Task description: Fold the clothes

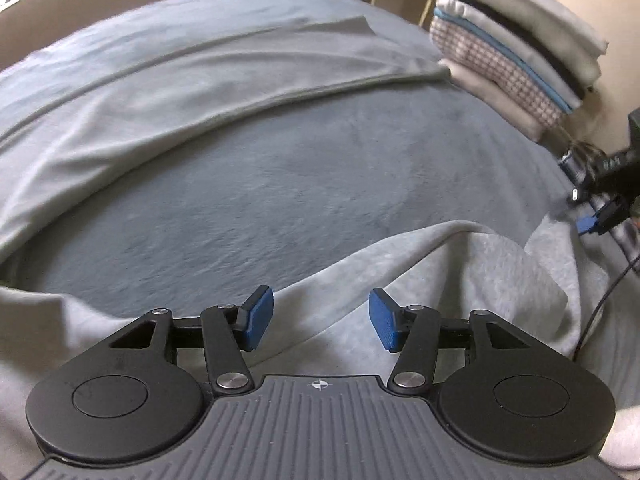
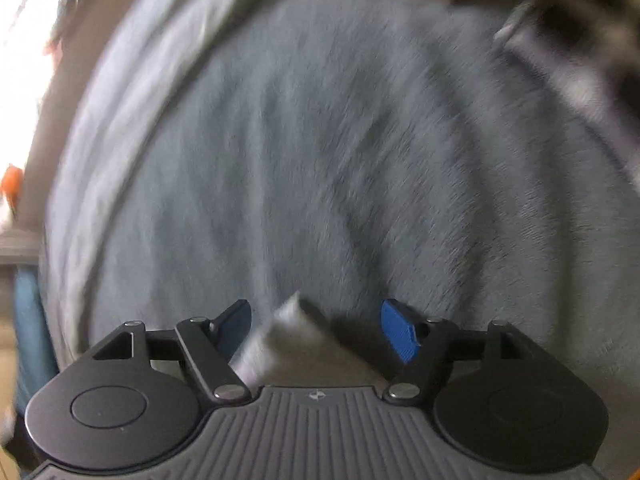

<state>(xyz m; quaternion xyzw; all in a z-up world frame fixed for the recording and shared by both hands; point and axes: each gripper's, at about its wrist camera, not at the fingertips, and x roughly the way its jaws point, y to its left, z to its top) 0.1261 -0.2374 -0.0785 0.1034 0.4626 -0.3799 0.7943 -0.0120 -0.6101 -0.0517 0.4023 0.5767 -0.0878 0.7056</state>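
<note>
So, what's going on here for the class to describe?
A person is folding clothes on a bed with a gripper in each hand. The left gripper hangs open above a light grey garment lying on the blue-grey blanket. The right gripper is open too, a grey corner of cloth between its fingers. A stack of folded clothes sits at the far corner.

Left gripper [image 1: 320,320]: black linkage arms, silver pivot screws, ribbed grey body with a small white crosshair mark, two round black discs. Textured blue pads [image 1: 386,320] tip the fingers. Right gripper [image 2: 316,332], blurred, has the same build: blue pads, black arms, silver screws, ribbed grey housing.
</note>
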